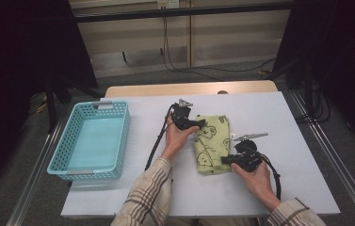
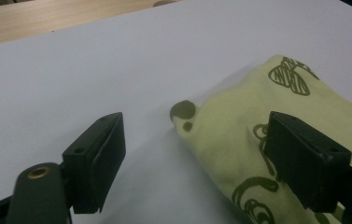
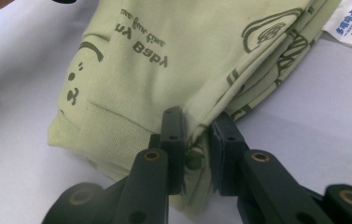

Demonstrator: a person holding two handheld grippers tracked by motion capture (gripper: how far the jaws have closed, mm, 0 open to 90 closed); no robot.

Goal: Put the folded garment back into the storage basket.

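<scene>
A folded light-green garment [image 1: 212, 143] with dark prints lies in the middle of the white table top. My left gripper [image 1: 199, 123] is at the garment's far left corner. In the left gripper view it [image 2: 197, 154] stands wide open, with the garment's corner [image 2: 220, 135] between the jaws and one jaw over the cloth. My right gripper [image 1: 225, 160] is at the near right edge. In the right gripper view it [image 3: 196, 149] is shut on a folded edge of the garment [image 3: 164, 65], and a small dark snap shows between the jaws.
A light-blue plastic basket [image 1: 118, 136] stands at the left of the table. A white label [image 3: 351, 23] sticks out of the garment's side. The white top [image 1: 260, 113] runs bare to the right, with a wooden strip [image 1: 189, 88] behind it.
</scene>
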